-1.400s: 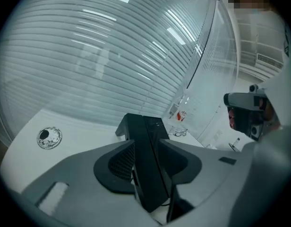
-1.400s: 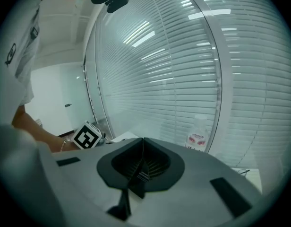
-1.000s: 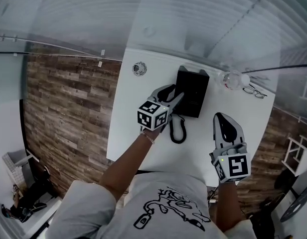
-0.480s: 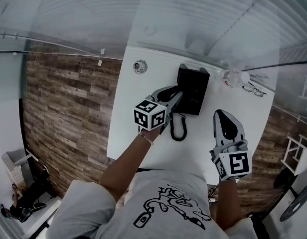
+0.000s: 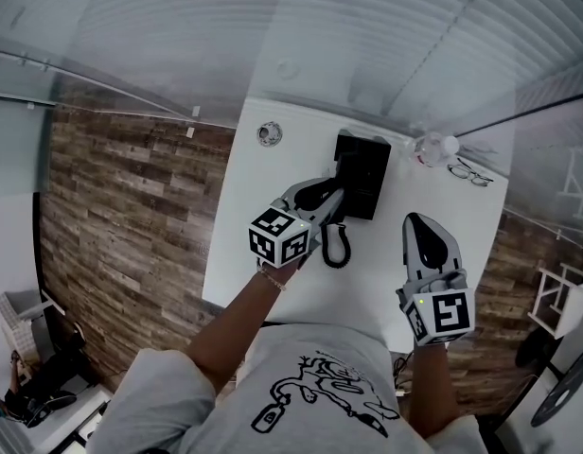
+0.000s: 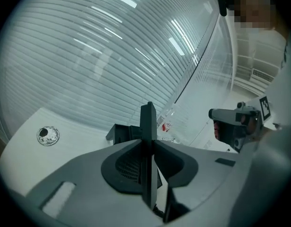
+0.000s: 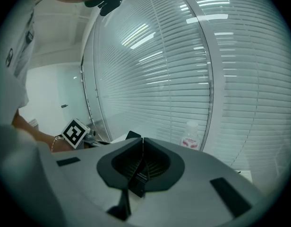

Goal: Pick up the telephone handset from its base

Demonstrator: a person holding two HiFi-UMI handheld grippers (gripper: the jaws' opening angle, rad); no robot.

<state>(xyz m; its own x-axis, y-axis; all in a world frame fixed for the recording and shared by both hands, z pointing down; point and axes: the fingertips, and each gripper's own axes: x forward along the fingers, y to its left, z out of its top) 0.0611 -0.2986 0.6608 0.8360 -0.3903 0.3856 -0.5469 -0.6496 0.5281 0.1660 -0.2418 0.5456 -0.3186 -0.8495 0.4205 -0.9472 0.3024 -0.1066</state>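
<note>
Nearest in the head view, a printed white shirt and two forearms reaching over a white table. Below and left of the table, a plank floor; beyond its far edge, glass backed by slatted blinds. On the table, near to far: a coiled cord, a black base, then a round grommet, a bottle and glasses along the far edge. Floor, glasses and the full loop of cord seen only from the head. The grip itself seen only in the left gripper view: left gripper clenched on the handset, jaws having just been closing, pads pressed on both flat sides. Handset standing upright as a thin dark slab, upper end poking past the jaw tips, a bit of cord hanging under it, base just behind and to the left. Also there, off to the right and well apart, the right gripper, held above the table's near right part. In the right gripper view, jaws pressed together on nothing, the left gripper's marker cube far off at left, the bottle with its red label ahead against the blinds.
</note>
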